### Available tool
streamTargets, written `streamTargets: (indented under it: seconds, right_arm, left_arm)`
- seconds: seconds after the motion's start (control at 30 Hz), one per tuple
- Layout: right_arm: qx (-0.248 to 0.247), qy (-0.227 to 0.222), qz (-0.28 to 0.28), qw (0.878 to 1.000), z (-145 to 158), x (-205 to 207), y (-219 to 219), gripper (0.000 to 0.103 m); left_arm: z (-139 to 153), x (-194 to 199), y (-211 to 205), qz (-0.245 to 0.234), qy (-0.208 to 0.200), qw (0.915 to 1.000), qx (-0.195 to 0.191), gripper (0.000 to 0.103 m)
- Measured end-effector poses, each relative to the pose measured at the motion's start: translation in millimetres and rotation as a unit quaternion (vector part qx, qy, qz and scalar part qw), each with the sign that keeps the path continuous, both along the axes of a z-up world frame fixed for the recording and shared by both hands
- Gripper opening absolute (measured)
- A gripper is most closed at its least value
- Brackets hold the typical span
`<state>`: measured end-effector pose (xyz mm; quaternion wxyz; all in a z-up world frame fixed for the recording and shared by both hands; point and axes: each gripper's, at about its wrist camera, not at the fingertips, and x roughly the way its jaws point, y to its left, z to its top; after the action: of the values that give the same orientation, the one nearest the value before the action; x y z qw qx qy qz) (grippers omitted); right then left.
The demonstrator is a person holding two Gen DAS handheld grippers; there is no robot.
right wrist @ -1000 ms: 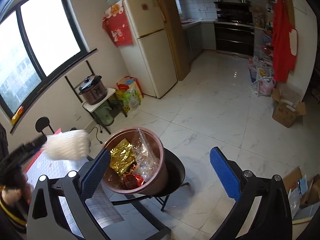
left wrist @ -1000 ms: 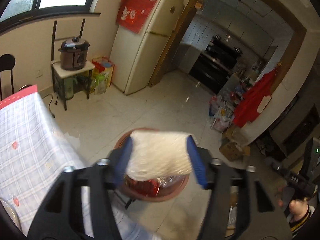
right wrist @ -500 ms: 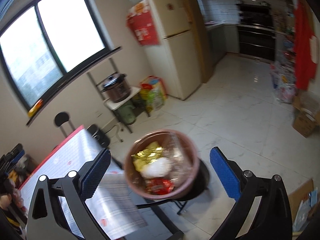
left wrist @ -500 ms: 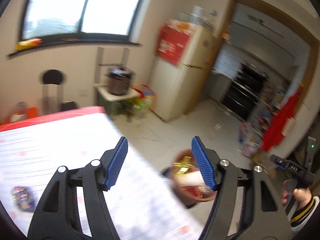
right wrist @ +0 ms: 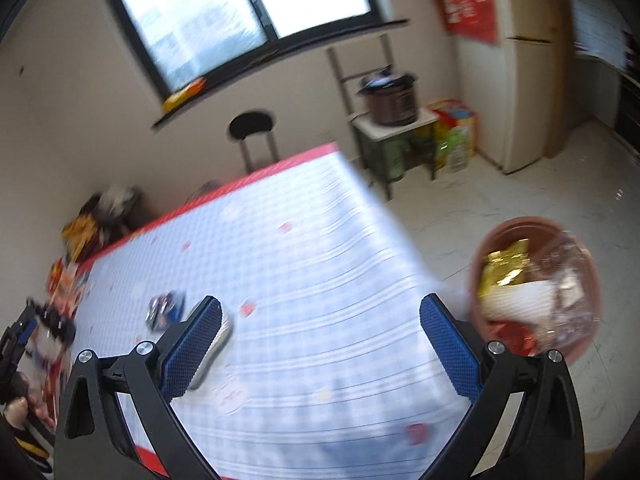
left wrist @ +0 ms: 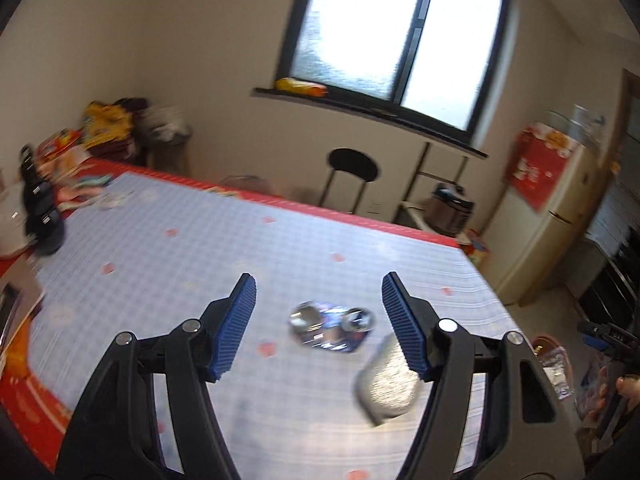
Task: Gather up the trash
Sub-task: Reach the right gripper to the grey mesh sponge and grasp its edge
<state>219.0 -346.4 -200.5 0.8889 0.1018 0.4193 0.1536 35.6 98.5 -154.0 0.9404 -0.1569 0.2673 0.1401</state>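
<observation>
— Grippers?
— Left gripper [left wrist: 318,300] and right gripper [right wrist: 320,320] both gape, holding nothing.
— Trash left?
— A crinkled blue-silver foil wrapper [left wrist: 330,326] and, blurry, perhaps a flat silver packet [left wrist: 386,384] on the checked tablecloth [left wrist: 200,256]. The round brown bin [right wrist: 536,292] beside it holds several pieces.

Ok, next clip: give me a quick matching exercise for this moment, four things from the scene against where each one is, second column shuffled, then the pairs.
Things:
1. shiny crumpled wrapper
2. brown trash bin
3. pressure cooker
4. black stool

Places:
A. on a small stand near the fridge
B. on the checked tablecloth, ahead of the open left gripper
C. at the far edge of the table, below the window
D. on the floor beside the table, with trash in it

Pairs: 1-B, 2-D, 3-A, 4-C
</observation>
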Motion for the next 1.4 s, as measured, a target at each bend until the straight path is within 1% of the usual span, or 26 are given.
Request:
streamTargets:
  seconds: [0.1, 0.23, 0.27, 0.3, 0.4, 0.47, 0.57, 0.67, 0.77, 0.9, 1.03, 1.17, 1.23, 1.27, 1.3, 1.33, 1.37, 1.4]
  right_arm:
    - [-0.010, 0.025, 0.052, 0.998, -19.7, 1.3, 62.1, 0.097]
    - [-0.004, 0.055, 0.103, 0.993, -49.8, -1.2, 132.4, 0.097]
    - [-0.005, 0.064, 0.113, 0.992, -58.5, -1.3, 150.3, 0.094]
    - [-0.008, 0.069, 0.118, 0.991, -65.4, -2.1, 164.6, 0.090]
    - [-0.034, 0.078, 0.121, 0.989, -88.7, -2.0, 201.5, 0.085]
    - [-0.039, 0.093, 0.112, 0.989, -104.3, 1.7, 215.2, 0.082]
    - [-0.039, 0.120, 0.076, 0.989, -127.8, 5.2, 223.7, 0.082]
    - [-0.047, 0.136, 0.041, 0.989, -142.5, 7.2, 226.2, 0.082]
    - [-0.048, 0.148, 0.020, 0.988, -152.6, 9.2, 227.0, 0.082]
    - [-0.052, 0.148, 0.012, 0.988, -158.2, 5.4, 236.6, 0.082]
    - [-0.068, 0.141, 0.007, 0.988, -160.3, 4.3, 247.3, 0.083]
    - [-0.078, 0.143, -0.002, 0.987, -161.4, 7.4, 255.5, 0.084]
    - [-0.079, 0.145, -0.001, 0.986, -162.3, 9.8, 262.4, 0.082]
    - [-0.077, 0.147, 0.001, 0.986, -162.2, 11.5, 266.6, 0.077]
    - [-0.070, 0.150, 0.003, 0.986, -162.8, 13.2, 272.3, 0.069]
    - [-0.066, 0.153, 0.002, 0.986, -162.6, 15.4, 275.4, 0.066]
    - [-0.059, 0.157, -0.002, 0.986, -161.3, 16.2, 274.5, 0.058]
    - [-0.051, 0.159, -0.009, 0.986, -158.2, 16.1, 272.8, 0.047]
  left_arm:
    - [-19.6, -23.6, 42.0, 0.029, 0.012, 0.9993, -0.019, 0.066]
    - [-39.8, -41.8, 75.5, 0.040, 0.026, 0.9984, -0.032, 0.065]
    - [-42.9, -41.4, 79.7, 0.039, 0.027, 0.9983, -0.034, 0.065]
    - [-46.0, -42.7, 88.8, 0.038, 0.028, 0.9982, -0.036, 0.065]
    - [-54.0, -42.4, 106.7, 0.028, 0.027, 0.9983, -0.043, 0.065]
    - [-61.7, -35.7, 118.5, 0.020, 0.034, 0.9980, -0.049, 0.064]
    - [-74.1, -26.7, 135.6, 0.006, 0.044, 0.9974, -0.057, 0.063]
    - [-86.5, -17.9, 146.4, -0.011, 0.058, 0.9963, -0.062, 0.062]
    - [-94.9, -8.8, 152.8, -0.027, 0.068, 0.9951, -0.067, 0.062]
    - [-100.7, 3.1, 154.7, -0.050, 0.075, 0.9934, -0.072, 0.062]
    - [-103.0, 10.5, 149.4, -0.071, 0.074, 0.9919, -0.074, 0.062]
    - [-106.2, 12.4, 141.6, -0.087, 0.078, 0.9901, -0.078, 0.062]
    - [-107.8, 12.1, 139.4, -0.091, 0.082, 0.9893, -0.079, 0.062]
    - [-108.4, 11.2, 138.9, -0.092, 0.083, 0.9891, -0.080, 0.062]
    - [-108.2, 10.2, 138.2, -0.092, 0.082, 0.9889, -0.082, 0.062]
    - [-108.2, 9.2, 138.3, -0.093, 0.082, 0.9889, -0.082, 0.062]
    - [-107.7, 8.4, 137.7, -0.093, 0.081, 0.9890, -0.082, 0.062]
    - [-107.6, 8.0, 137.5, -0.093, 0.082, 0.9890, -0.082, 0.062]
